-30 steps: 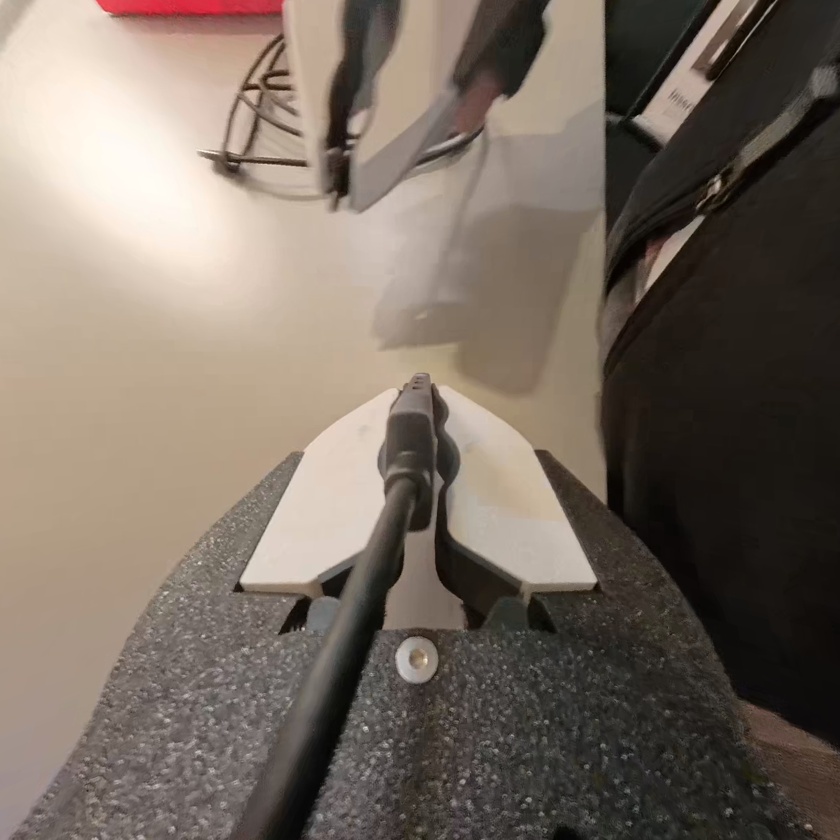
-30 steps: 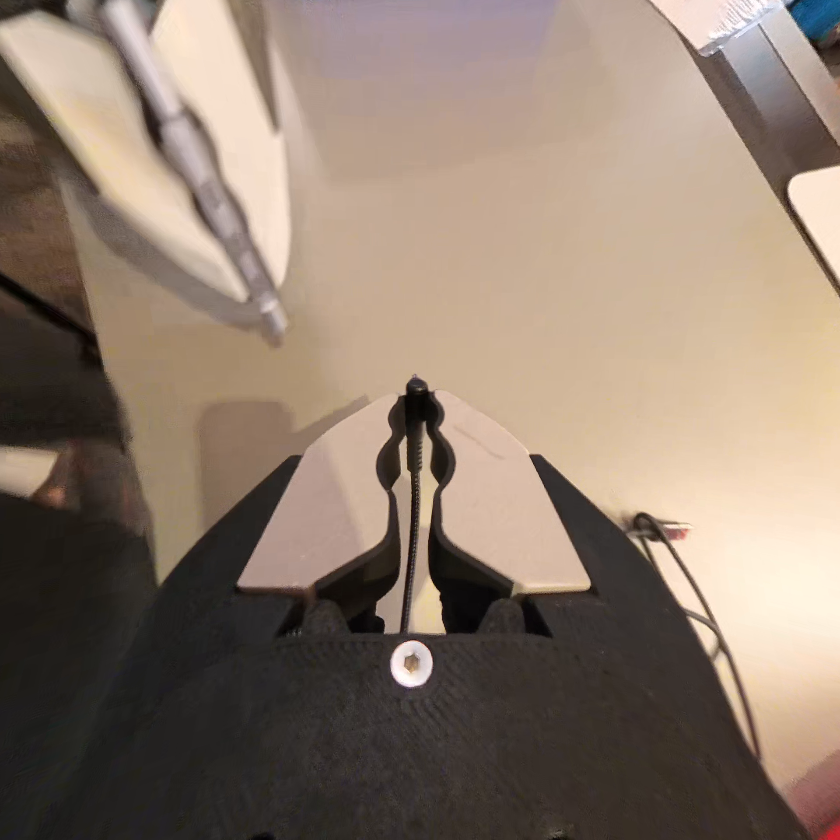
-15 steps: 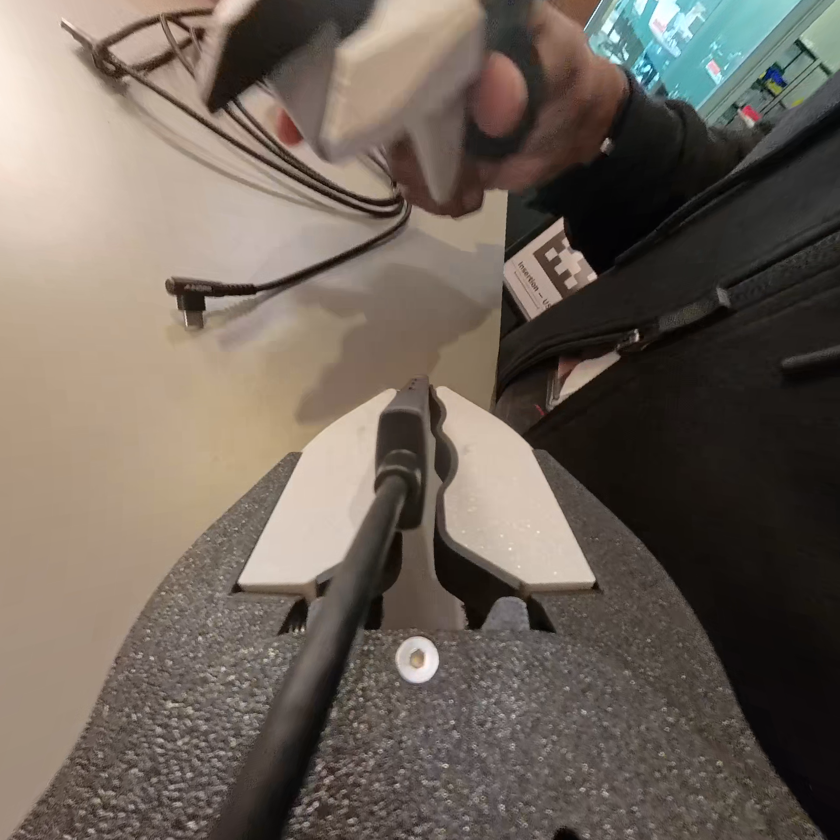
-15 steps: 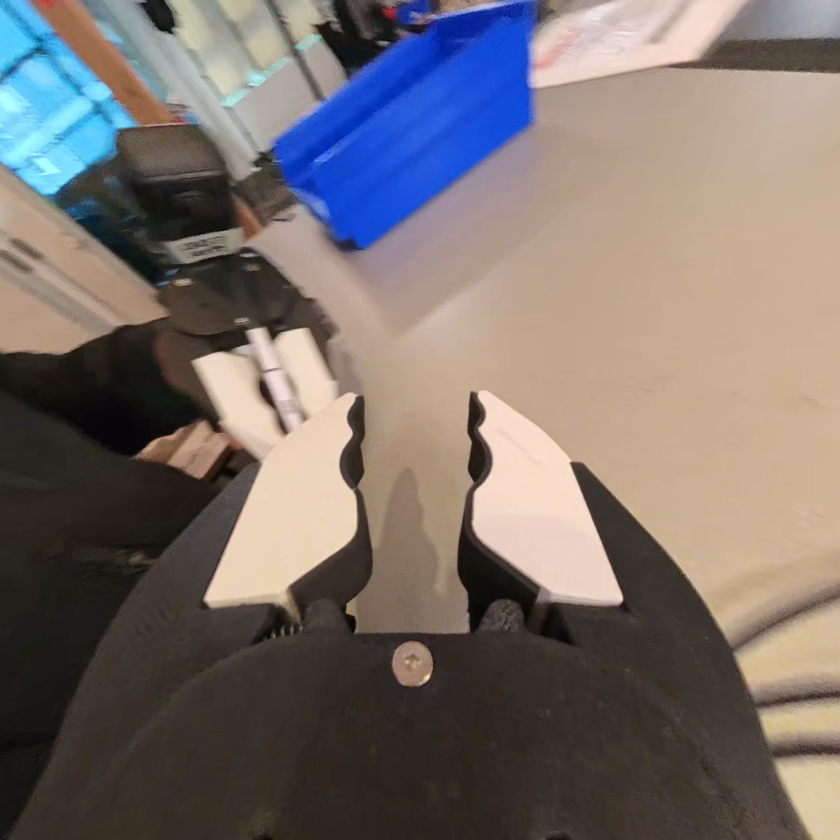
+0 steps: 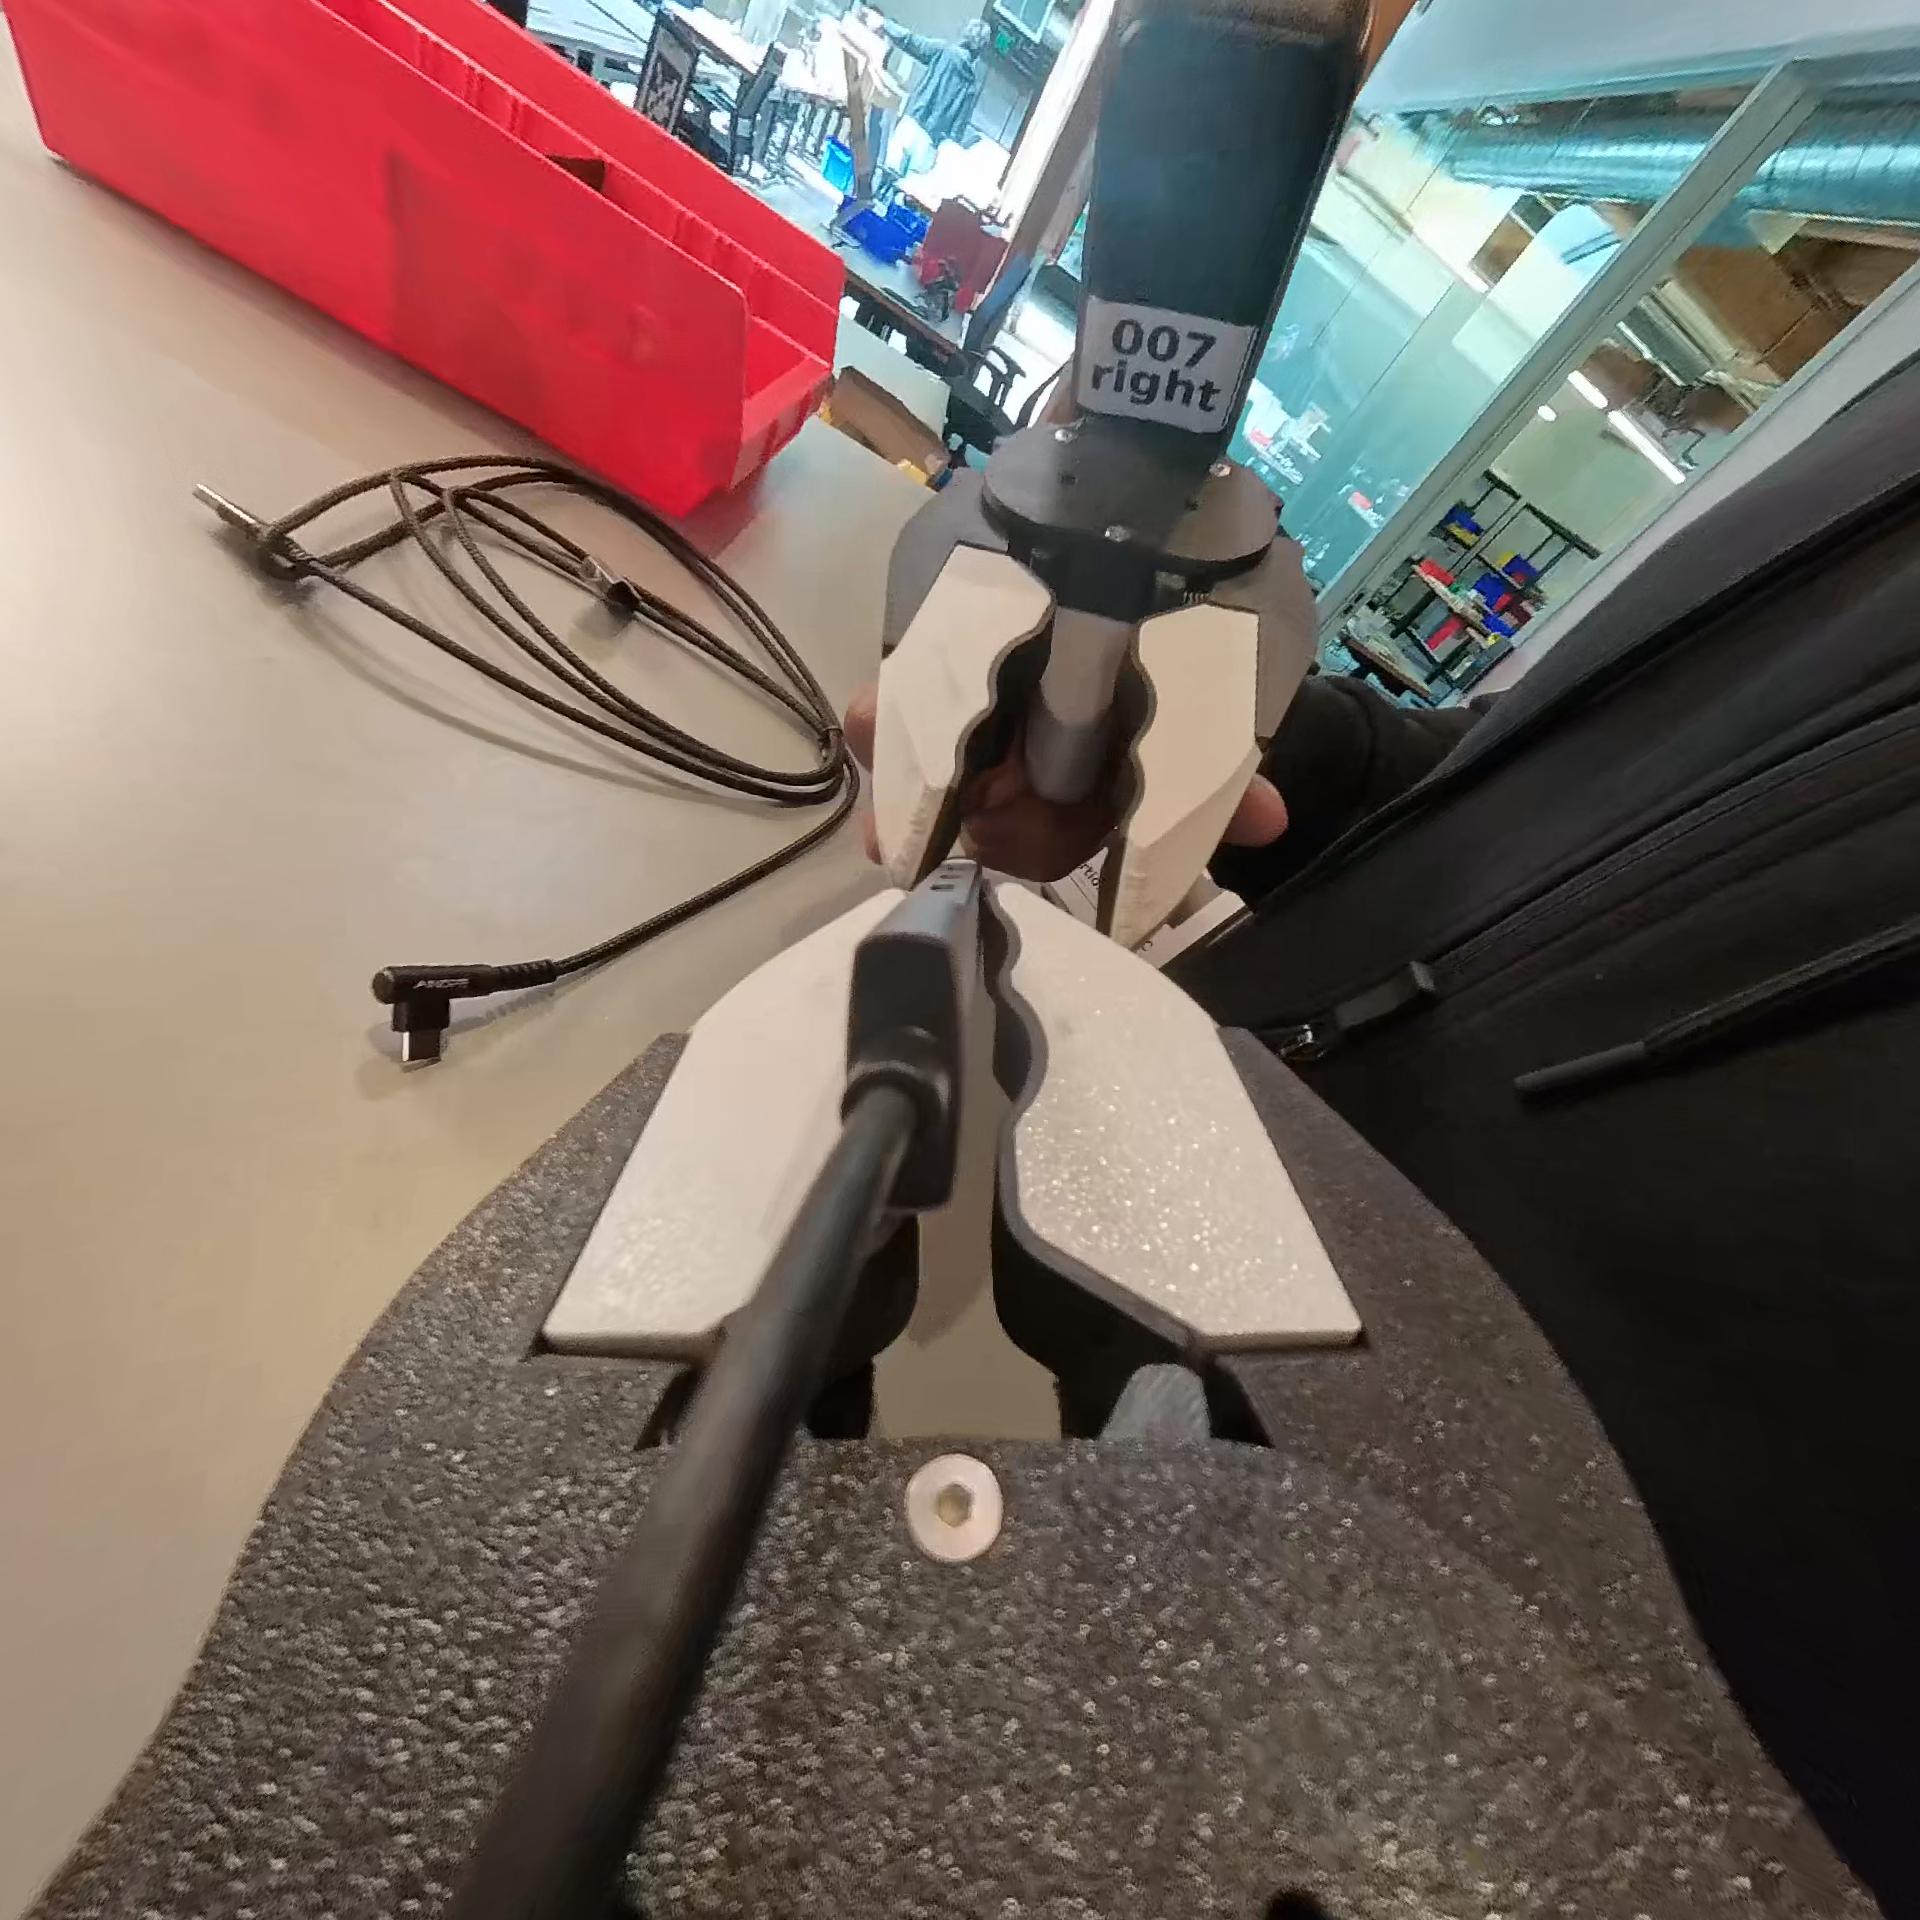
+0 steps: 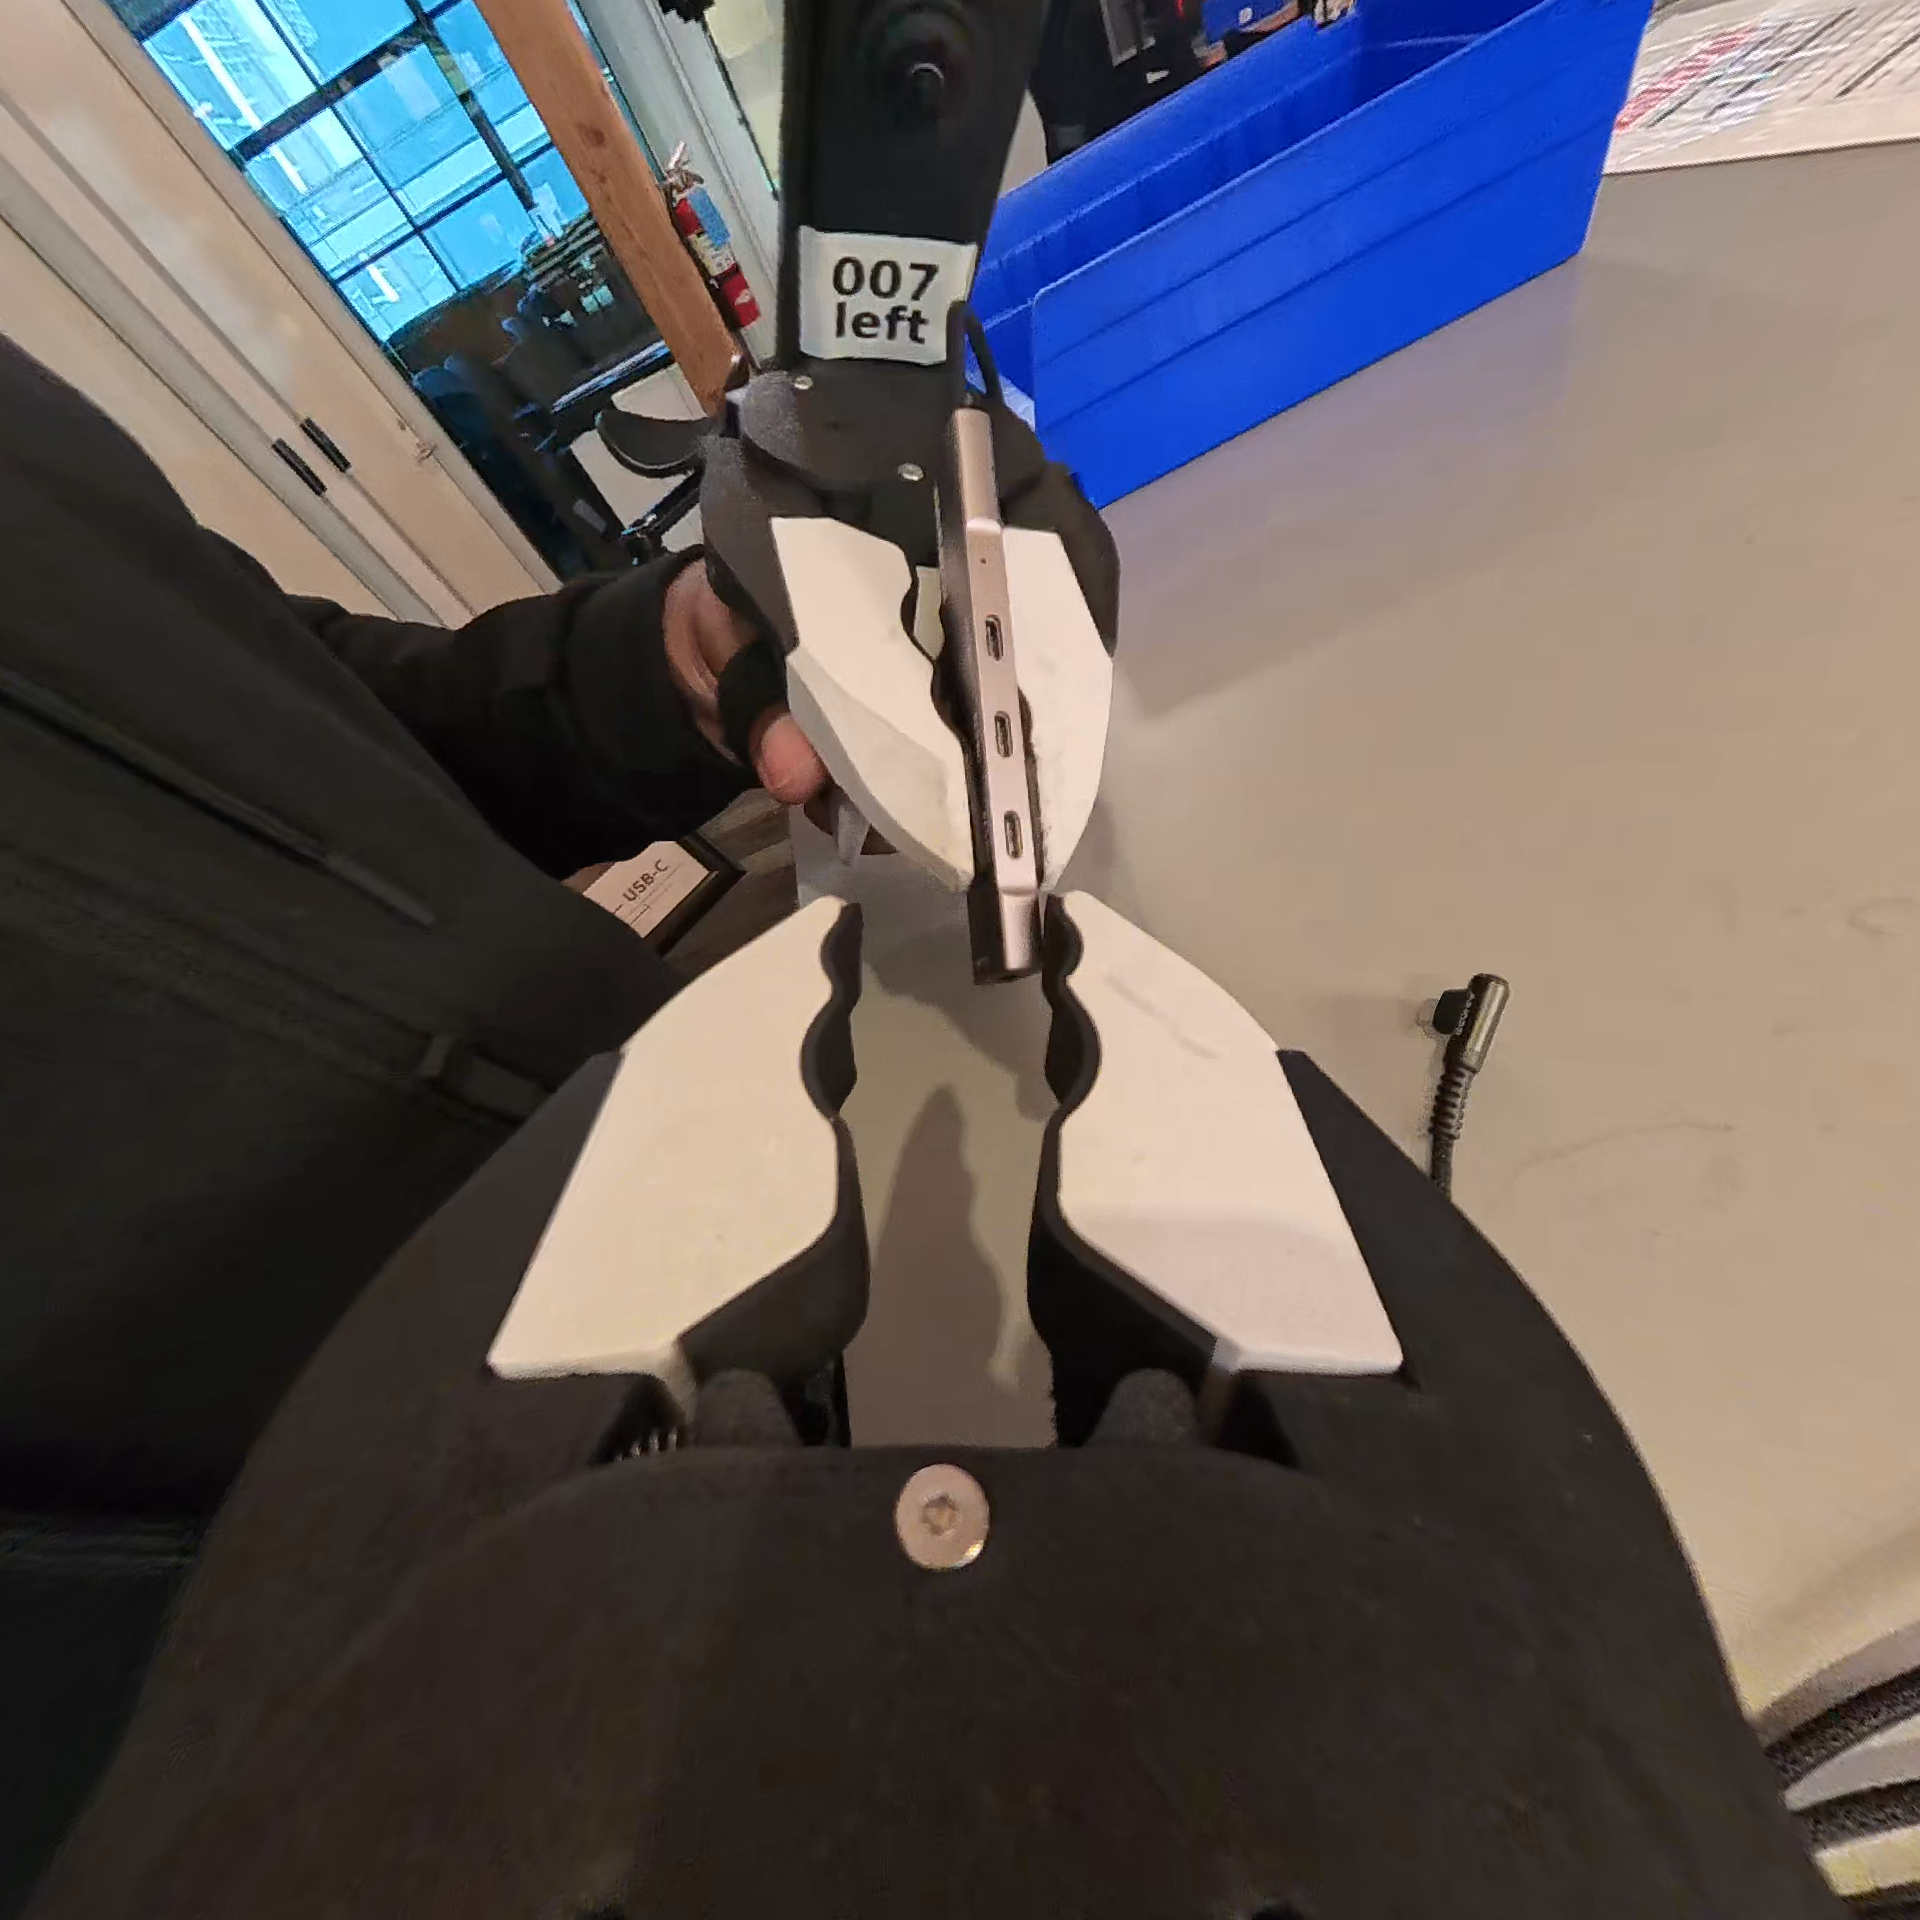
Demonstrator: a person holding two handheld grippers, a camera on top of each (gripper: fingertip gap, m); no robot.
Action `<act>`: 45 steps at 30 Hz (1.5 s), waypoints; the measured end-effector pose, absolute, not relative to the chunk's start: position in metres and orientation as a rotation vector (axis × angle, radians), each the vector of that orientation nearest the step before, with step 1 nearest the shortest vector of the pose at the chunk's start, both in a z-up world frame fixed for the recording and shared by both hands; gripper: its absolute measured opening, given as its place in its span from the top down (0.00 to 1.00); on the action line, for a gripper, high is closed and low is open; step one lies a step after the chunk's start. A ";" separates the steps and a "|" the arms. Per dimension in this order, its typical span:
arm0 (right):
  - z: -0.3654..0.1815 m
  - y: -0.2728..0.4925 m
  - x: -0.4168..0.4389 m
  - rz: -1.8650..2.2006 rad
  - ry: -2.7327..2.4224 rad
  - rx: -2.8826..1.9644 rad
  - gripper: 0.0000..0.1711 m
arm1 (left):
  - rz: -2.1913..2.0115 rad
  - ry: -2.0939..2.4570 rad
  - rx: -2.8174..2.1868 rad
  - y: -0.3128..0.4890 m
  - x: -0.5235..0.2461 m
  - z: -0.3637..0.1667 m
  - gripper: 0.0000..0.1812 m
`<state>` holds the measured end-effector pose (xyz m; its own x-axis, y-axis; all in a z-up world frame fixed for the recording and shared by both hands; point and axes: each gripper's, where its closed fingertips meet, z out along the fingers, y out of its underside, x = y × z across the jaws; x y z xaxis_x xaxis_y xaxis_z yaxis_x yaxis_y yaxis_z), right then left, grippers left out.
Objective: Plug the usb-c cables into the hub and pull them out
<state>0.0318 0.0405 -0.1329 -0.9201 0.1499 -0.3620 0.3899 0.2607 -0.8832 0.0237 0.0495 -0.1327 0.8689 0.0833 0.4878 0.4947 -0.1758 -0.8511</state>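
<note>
My left gripper (image 5: 961, 899) is shut on the slim grey hub (image 5: 914, 1039), whose black lead runs back over the gripper body. In the right wrist view the hub (image 6: 997, 675) stands on end in the left gripper (image 6: 1003, 868), its three ports facing me. My right gripper (image 6: 945, 914) is open and empty, and the hub's lower end sits between its fingertips, close to the right one. In the left wrist view the right gripper (image 5: 1029, 873) faces mine, almost tip to tip. The black braided usb-c cable (image 5: 571, 644) lies coiled on the table, its angled plug (image 5: 426, 987) (image 6: 1465, 1023) free.
A red bin (image 5: 416, 208) stands at the back left of the grey table (image 5: 208, 1143). A blue bin (image 6: 1299, 260) stands on the other side. A person's dark jacket (image 5: 1610, 1039) and gloved hand (image 6: 727, 675) are close by at the table edge. Both grippers' tips are close together, under 4 cm apart.
My right gripper was shut on a thin cable plug; it has let go and is now open and empty. Both grippers swung up and now face each other closely. The left still holds the hub.
</note>
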 end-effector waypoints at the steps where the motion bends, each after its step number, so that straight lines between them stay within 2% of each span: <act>1: -0.134 0.040 0.032 -1.718 2.321 0.510 0.81 | -0.393 -0.440 -1.725 0.051 0.025 -0.133 0.94; 9: -0.136 0.043 0.034 -1.694 2.278 0.516 0.84 | -0.368 -0.433 -1.667 0.051 0.027 -0.125 0.94; 14: -0.134 0.036 0.032 -1.729 2.296 0.480 0.94 | -0.344 -0.396 -1.629 0.058 0.030 -0.116 0.94; 25: -0.128 0.037 0.024 -1.758 2.292 0.459 0.94 | -0.297 -0.395 -1.618 0.058 0.021 -0.110 0.93; 35: -0.117 0.056 0.004 -1.880 2.204 0.561 0.95 | -0.373 -0.527 -1.508 0.054 0.007 -0.109 0.85; 45: -0.102 0.072 -0.011 -1.962 2.163 0.612 0.95 | -0.427 -0.445 -1.729 0.032 0.045 -0.131 0.82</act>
<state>-0.0111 0.0723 -0.1021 -0.9039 0.1925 -0.3819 0.3989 0.0572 -0.9152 0.0452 0.0316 -0.1306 0.8578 0.0635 0.5100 0.5122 -0.1877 -0.8381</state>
